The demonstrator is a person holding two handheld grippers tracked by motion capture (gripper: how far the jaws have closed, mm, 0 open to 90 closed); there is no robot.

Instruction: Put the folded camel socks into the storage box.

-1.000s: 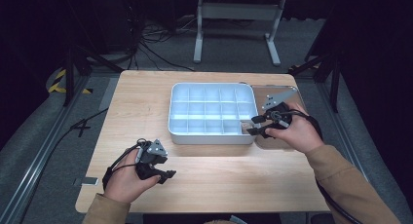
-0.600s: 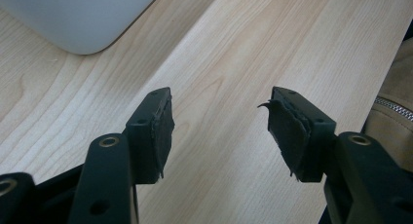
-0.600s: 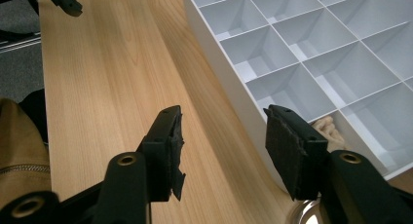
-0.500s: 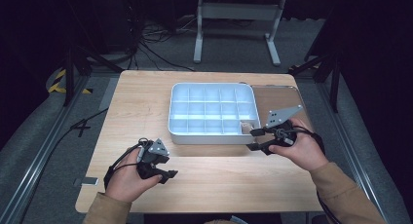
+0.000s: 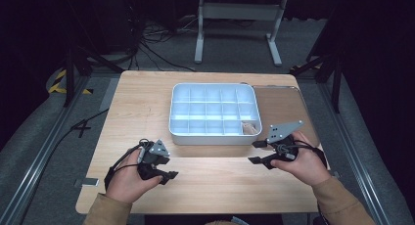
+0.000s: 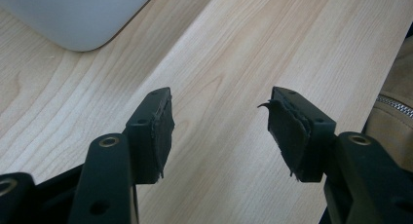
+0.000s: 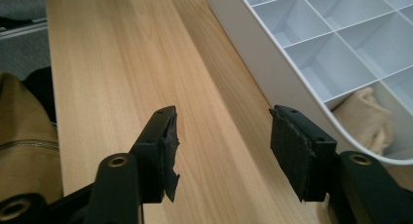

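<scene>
My left gripper [image 5: 164, 175] rests on the wooden table [image 5: 147, 107] at about seven o'clock from the tray, its jaws set wide with nothing between them; in the left gripper view I see bare wood between the pads and a rounded corner of the white compartment tray [image 6: 73, 19] at eleven o'clock. That tray [image 5: 214, 112] sits in the middle of the table, and I count one tray with fifteen compartments, three rows of five. One small beige cloth piece [image 5: 249, 128] lies in the near right corner compartment, crumpled against the wall; the other fourteen look empty. I judge that cloth to be light, soft and floppy, not fragile and not slippery, so it will fold and sag when lifted; I would pinch it at its raised bunched top rather than at a flat edge, reaching down from above so the jaws clear the divider walls. A brown flat tray [image 5: 288, 107] lies at three o'clock of the white one, touching or just beside it. My right gripper [image 5: 258, 152] hovers at five o'clock from the white tray, its jaws having just been opening and now wide, nothing between them; in its own view the cloth [image 7: 365, 119] lies at two o'clock.
</scene>
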